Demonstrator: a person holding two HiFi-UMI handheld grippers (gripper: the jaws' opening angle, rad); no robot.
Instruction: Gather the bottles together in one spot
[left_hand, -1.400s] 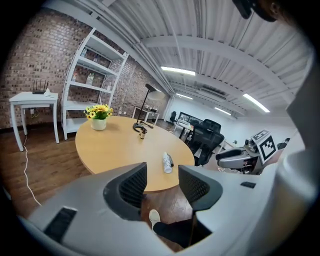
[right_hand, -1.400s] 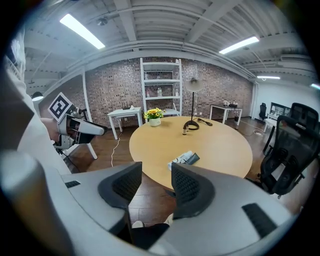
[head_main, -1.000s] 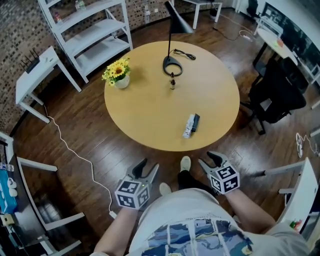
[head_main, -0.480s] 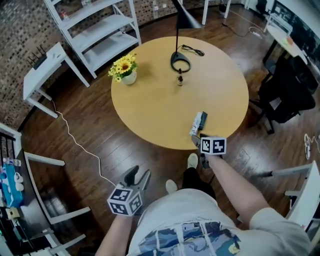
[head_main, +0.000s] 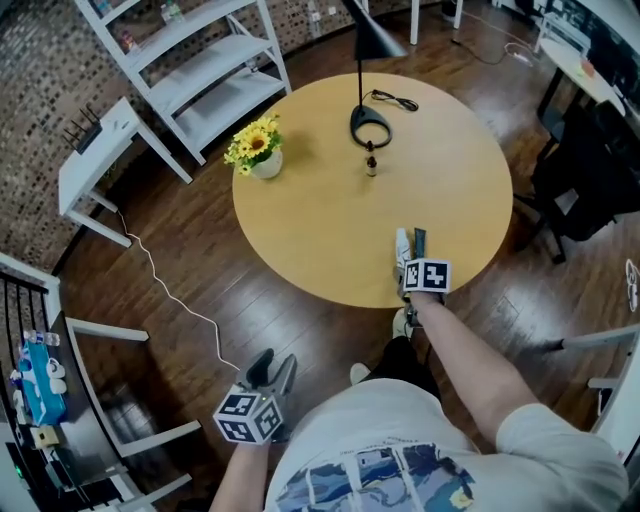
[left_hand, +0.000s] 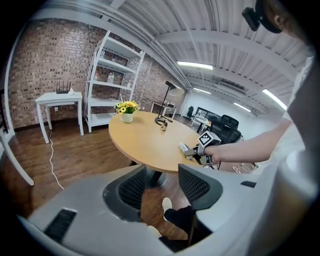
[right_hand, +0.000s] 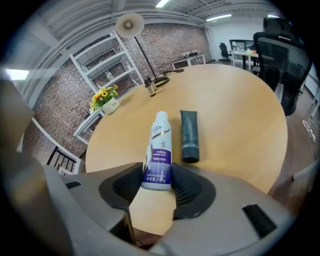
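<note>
Right gripper (head_main: 407, 262) head view: at table's (head_main: 300, 230) near edge on white bottle (head_main: 402, 243) beside dark tube (head_main: 419, 240), small bottle (head_main: 371, 160) far off by lamp (head_main: 369, 125), nothing gathered yet; left gripper view: left gripper (left_hand: 162, 182) gaping, empty, off-table; right gripper view: jaws have just been closing, pads touching white bottle's base.

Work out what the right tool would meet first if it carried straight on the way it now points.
The white and purple bottle lying on the table: its near end already sits between the right tool's jaws, which have just been closing. The dark tube lies beside it, off that line.
</note>
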